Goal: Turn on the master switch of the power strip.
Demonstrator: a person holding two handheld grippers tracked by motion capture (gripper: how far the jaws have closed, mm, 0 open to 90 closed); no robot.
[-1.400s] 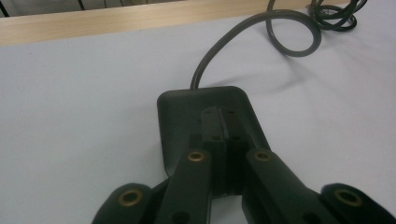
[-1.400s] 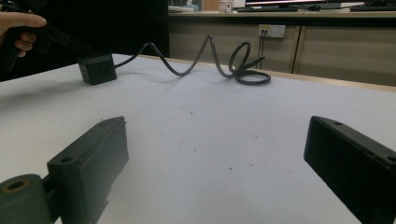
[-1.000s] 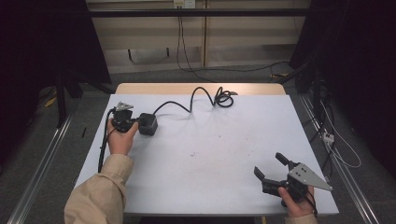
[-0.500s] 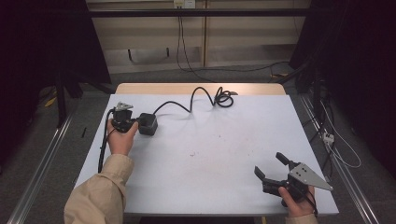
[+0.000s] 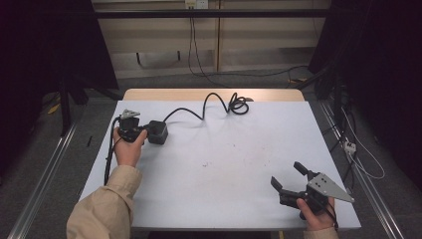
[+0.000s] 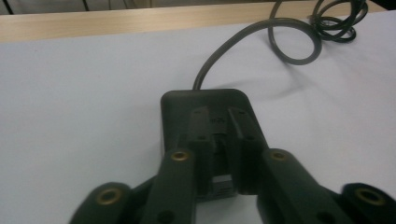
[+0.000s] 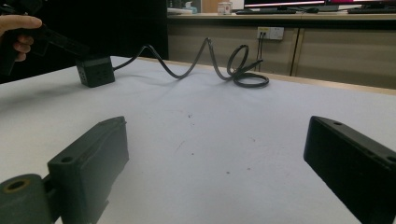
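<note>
Gripping: left tool (image 6: 219, 154) has its jaws over the black box (image 5: 158, 132), a narrow raised part between them; the jaws have just been easing apart a little.
Box place: far left of the white bench (image 5: 224, 184), upright, flat on it.
Cable (image 5: 211, 102): runs from the box to a coil at the far edge.
Right tool (image 5: 291, 178): jaws wide apart, holding nothing, near right corner.

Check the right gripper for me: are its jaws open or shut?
Open. The right gripper rests near the table's front right corner with jaws spread wide, nothing between them; its own view shows bare tabletop between them.
</note>
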